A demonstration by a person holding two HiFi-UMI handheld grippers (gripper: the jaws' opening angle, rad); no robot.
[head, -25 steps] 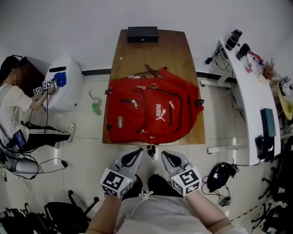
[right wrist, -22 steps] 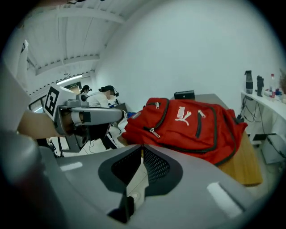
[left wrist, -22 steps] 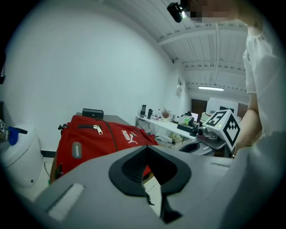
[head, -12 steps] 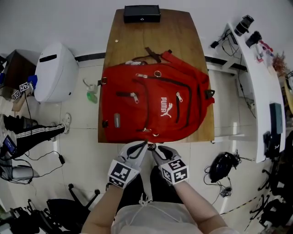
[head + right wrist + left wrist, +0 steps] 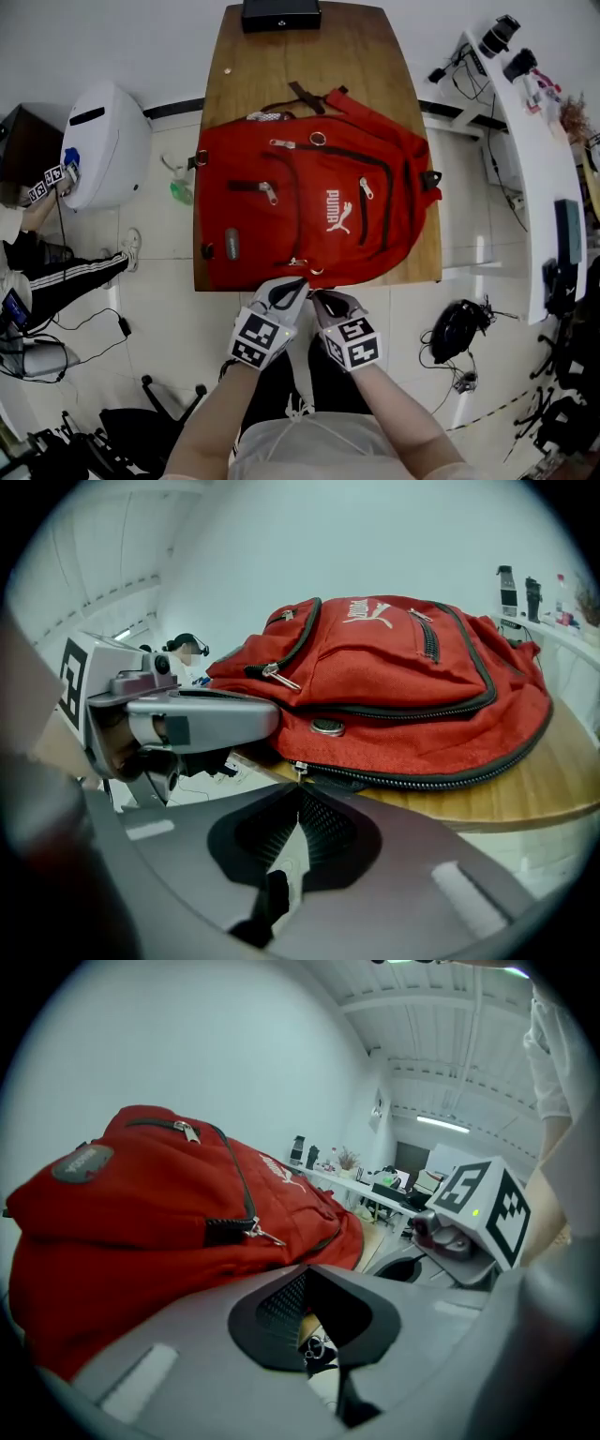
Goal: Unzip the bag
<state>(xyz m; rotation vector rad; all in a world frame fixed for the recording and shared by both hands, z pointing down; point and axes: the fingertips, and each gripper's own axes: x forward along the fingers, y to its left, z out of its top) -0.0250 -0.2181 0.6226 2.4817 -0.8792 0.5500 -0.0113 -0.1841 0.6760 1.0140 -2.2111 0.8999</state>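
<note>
- The bag (image 5: pixel 309 202), a red backpack, lies flat and face up over the near half of the wooden table (image 5: pixel 366 66). Its near edge sits at the table's near edge and its straps (image 5: pixel 305 94) point to the far end.
- White print (image 5: pixel 336 210) on the front reads "PUMA" under a leaping cat.
- A grey oval patch (image 5: pixel 82 1162) on a side pocket carries some writing, too blurred to read.
- The cube (image 5: pixel 258 339) on each gripper shows black-and-white square markers and no words.
- The left gripper (image 5: pixel 296 281) is at the bag's near edge. Its jaws are together, with the tips right up against the red cloth. I can't tell whether any cloth is nipped.
- The right gripper (image 5: pixel 317 297) is just beside it, and the two nearly touch. Its jaws have just been closing and now meet.
- A small metal pull (image 5: pixel 296 767) sits right at the right gripper's tips. I can't make out whether they pinch it.
- The dark zip (image 5: pixel 422 780) along the near side looks closed where it shows. Its far run is hidden round the bag's bulge.
- A black box (image 5: pixel 281 13) at the table's far end is cut off by the top of the head view.
- At the left edge only a striped trouser leg (image 5: pixel 75 281) of another person shows, and the rest is out of frame.
</note>
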